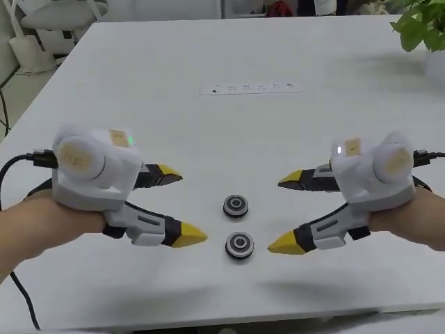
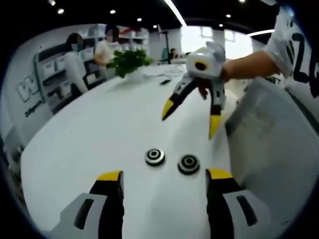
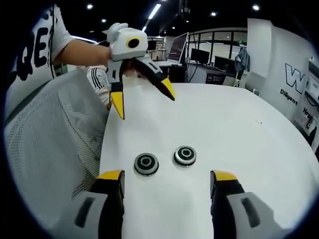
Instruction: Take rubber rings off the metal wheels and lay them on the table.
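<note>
Two metal wheels sit mid-bench, the nearer wheel (image 1: pixel 240 245) just beside the farther wheel (image 1: pixel 236 206), each with its dark rubber ring (image 1: pixel 229 245) on, and no ring laid out on the bench (image 1: pixel 208 125) yet. The smart play, I'd say, is for one gripper to pin a wheel by its metal body while the other nips just the rubber edge and rolls it up and over, never clamping the metal. Now look at the stance: left gripper (image 1: pixel 186 204) and right gripper (image 1: pixel 279 212) face each other across the pair, fingers (image 1: pixel 186 235) spread wide on both, gripping nothing. The tips point inward, low over the bench, with the wheels between them.
</note>
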The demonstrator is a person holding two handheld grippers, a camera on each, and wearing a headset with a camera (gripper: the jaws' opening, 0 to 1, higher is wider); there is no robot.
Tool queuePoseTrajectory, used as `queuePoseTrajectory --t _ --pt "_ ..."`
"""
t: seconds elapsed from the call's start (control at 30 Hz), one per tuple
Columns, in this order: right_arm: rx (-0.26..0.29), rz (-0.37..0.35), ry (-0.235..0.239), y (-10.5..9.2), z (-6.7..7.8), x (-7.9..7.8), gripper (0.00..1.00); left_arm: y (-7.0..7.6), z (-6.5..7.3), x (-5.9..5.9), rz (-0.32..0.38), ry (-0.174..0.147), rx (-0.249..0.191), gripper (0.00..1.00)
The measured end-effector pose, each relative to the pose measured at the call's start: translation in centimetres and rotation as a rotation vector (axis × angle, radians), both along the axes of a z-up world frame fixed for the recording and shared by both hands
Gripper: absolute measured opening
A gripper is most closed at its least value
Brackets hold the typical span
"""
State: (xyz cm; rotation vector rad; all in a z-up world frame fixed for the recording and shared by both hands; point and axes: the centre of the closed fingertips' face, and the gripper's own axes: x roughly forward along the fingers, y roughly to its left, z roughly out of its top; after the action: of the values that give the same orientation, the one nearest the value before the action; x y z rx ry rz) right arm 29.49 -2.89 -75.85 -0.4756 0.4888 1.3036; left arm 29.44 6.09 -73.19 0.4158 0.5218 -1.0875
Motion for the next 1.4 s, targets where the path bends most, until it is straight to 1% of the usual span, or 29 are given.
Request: queuePoseTrajectory --t 0.27,0.43,0.63,0.87,0.97,1.17,1.3,1.4 --pt "0.003 0.024 0.024 0.4 -1.1 0.0 0.60 -0.8 -0.6 -0.1 -0.025 0.011 0.002 0.64" --pt "-0.007 0.049 0.028 0.8 -1.7 -0.3 0.57 -1.3 -1.0 -0.2 -0.041 0.019 0.000 0.62" --pt "-0.008 0.070 0.035 1.4 -2.1 -0.6 0.51 -2.1 -1.4 -0.5 -0.068 0.030 -0.005 0.57" --pt "-0.009 0.082 0.051 1.6 -2.7 -1.0 0.47 -2.7 -2.0 -1.0 -0.091 0.041 -0.001 0.52" --pt "-0.007 0.081 0.064 1.6 -3.0 -1.1 0.45 -3.0 -2.5 -1.1 -0.095 0.058 -0.008 0.50" --pt "0.008 0.080 0.090 1.9 -3.3 -1.3 0.42 -3.7 -3.2 -1.4 -0.114 0.074 -0.006 0.47" --pt "0.009 0.087 0.101 2.1 -3.5 -1.7 0.40 -4.1 -3.6 -1.5 -0.123 0.084 -0.007 0.45" --pt "0.005 0.092 0.108 2.2 -3.8 -1.8 0.38 -4.4 -3.9 -1.6 -0.126 0.097 -0.018 0.42"
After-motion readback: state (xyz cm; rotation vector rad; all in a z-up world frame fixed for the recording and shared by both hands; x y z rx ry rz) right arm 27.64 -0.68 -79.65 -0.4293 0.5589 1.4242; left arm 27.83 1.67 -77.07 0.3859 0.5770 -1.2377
